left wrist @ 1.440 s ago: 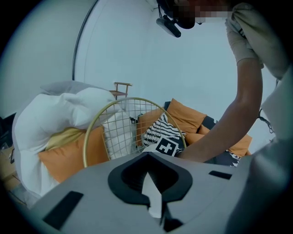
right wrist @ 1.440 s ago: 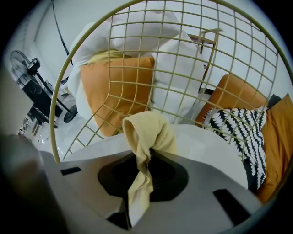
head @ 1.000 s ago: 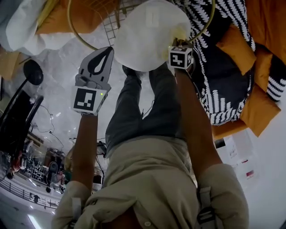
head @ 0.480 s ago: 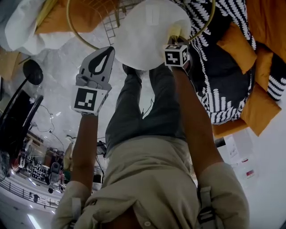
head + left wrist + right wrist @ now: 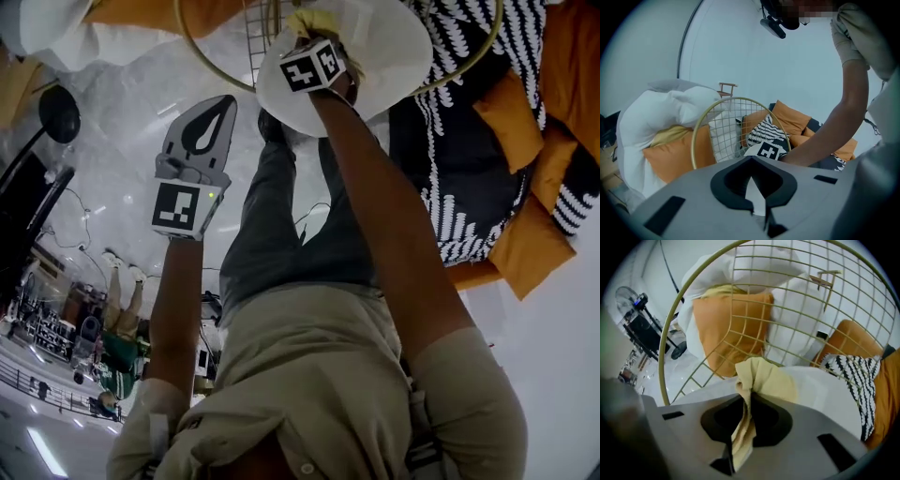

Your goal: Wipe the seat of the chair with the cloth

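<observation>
The chair has a gold wire frame [image 5: 740,333] and a round white seat cushion [image 5: 384,52] [image 5: 829,390]. My right gripper [image 5: 314,39] [image 5: 749,397] is over the left part of that seat, shut on a pale yellow cloth [image 5: 764,378] [image 5: 314,21]. The cloth bunches out beyond the jaw tips and rests on the cushion. My left gripper [image 5: 217,105] [image 5: 751,161] hangs in the air to the left of the chair, above the floor. It is shut, with nothing between its jaws.
Orange cushions [image 5: 525,244] and a black-and-white patterned pillow [image 5: 459,187] lie to the right of the chair. A white duvet over an orange cushion [image 5: 731,324] is behind it. A black stand [image 5: 47,141] is at the far left. The person's legs [image 5: 281,216] reach toward the seat.
My right gripper has slid left and farther across the seat, taking the cloth with it. The left gripper has stayed in about the same place.
</observation>
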Tool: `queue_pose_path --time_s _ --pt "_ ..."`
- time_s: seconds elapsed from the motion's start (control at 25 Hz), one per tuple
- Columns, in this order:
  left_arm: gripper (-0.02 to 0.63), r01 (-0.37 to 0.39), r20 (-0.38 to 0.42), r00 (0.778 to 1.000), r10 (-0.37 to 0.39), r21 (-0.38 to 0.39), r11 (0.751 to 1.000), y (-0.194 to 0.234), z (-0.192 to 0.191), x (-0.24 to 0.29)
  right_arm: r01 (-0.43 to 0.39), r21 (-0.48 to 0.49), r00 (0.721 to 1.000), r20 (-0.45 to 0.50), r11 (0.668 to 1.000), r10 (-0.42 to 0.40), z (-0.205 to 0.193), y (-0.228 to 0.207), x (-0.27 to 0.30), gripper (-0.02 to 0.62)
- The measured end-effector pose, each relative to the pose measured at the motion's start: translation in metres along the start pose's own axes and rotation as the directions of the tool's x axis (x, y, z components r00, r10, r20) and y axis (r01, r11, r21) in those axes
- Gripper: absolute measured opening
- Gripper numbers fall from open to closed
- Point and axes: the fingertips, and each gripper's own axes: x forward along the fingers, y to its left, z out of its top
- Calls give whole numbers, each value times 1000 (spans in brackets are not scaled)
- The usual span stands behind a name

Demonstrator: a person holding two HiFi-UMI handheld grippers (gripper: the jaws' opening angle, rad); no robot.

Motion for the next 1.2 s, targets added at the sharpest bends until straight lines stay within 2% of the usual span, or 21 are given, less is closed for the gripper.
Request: queue_pose_path --time_s 0.24,0.36,0.52,0.72,0.8,1.0,1.2 --pt "15 -1 7 1000 1 -6 1000 -1 -2 -3 -13 -38 1000 5 999 13 -8 3 -3 55" --pt "15 21 11 1000 -21 14 1000 -5 7 3 0 -1 1000 -4 1000 0 -25 -13 -13 55" --pt "15 57 11 998 -58 50 997 -17 24 13 46 98 998 -54 994 -41 -80 -48 -41 55" --pt "15 100 12 995 -102 95 990 -30 41 25 191 203 973 -171 960 -158 -179 -102 -94 54" --pt "15 118 7 993 -120 113 987 -37 44 30 198 213 971 -179 957 -161 -199 -106 -106 54" --pt "15 143 1 990 -144 128 981 -51 49 39 184 172 975 -158 968 -157 -200 -104 -110 54" --pt "15 124 3 992 -126 117 985 -44 45 32 164 131 978 -155 978 -143 -186 -94 -99 52"
